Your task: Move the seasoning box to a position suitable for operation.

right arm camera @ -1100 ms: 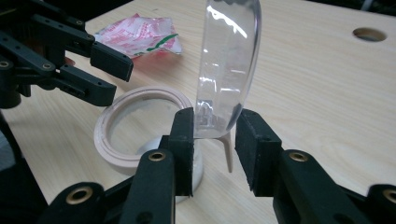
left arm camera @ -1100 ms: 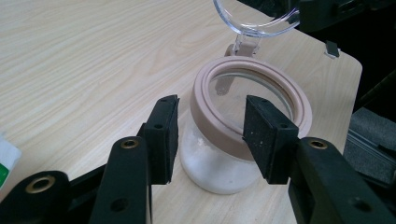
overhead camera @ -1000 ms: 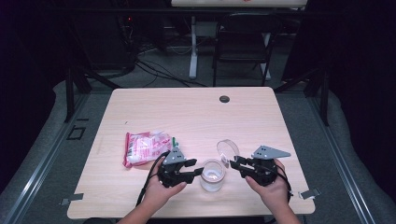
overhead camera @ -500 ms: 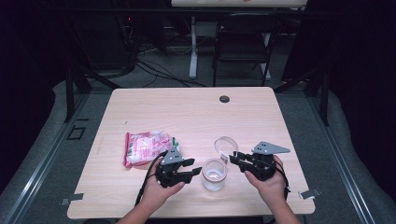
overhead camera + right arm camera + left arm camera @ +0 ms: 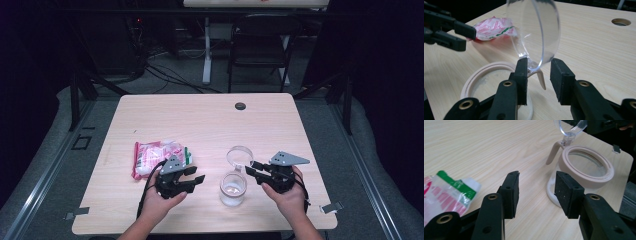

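Observation:
A clear jar with a beige rim stands near the table's front edge. Its hinged clear lid is flipped up behind it. My right gripper sits just right of the jar. In the right gripper view the lid's lower edge lies between the jaws of my right gripper. They have just been opening and do not pinch it. My left gripper is open and holds nothing, a short way left of the jar. A red-and-white plastic bag lies behind it.
The light wooden table has a round cable hole near its far edge. A dark chair and cables stand behind the table. The jar sits close to the front edge.
The right gripper's jaws have widened around the lid's edge. The left gripper has drawn back a little to the left, away from the jar.

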{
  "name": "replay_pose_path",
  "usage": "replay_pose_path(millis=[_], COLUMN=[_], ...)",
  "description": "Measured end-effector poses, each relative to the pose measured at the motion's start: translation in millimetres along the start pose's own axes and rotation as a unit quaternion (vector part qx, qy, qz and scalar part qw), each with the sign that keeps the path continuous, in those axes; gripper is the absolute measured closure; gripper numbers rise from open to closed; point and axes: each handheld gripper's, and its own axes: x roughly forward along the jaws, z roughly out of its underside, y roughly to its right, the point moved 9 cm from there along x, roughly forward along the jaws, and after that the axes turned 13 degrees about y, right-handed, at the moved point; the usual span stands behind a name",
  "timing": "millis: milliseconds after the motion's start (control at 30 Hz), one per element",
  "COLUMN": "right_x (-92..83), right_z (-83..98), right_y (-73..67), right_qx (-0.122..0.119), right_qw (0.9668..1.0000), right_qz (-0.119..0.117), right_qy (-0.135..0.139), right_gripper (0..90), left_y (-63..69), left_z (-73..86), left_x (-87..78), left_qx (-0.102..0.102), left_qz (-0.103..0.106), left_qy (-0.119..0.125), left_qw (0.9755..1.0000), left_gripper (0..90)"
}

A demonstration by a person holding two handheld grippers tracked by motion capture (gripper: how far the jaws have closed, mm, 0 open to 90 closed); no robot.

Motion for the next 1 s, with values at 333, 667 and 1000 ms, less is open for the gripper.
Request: replay_pose_path(millis=[333, 667, 1000], right_x=[11.9, 30.9, 33.5], right_z=[5.9, 9.6, 9.5], right_y=[-0.2, -5.2, -3.2], right_qx=[-0.006, -0.005, 0.011], right_qw=[0.9999, 0.9994, 0.9982], right_qz=[-0.011, -0.033, -0.058], right_qy=[-0.006, -0.006, -0.005], right_gripper=[56.6, 55.6, 65.7], left_y=[-5.5, -6.7, -10.2], left_z=[0.8, 4.6, 9.2], left_x=[-0.1, -4.9, -10.4], left_qx=[-0.007, -0.005, -0.012], left_qz=[-0.005, -0.012, -0.024], left_qy=[0.0, -0.001, -0.004], left_qw=[1.0, 0.9999, 0.9996], left_gripper=[55.1, 55.1, 55.1])
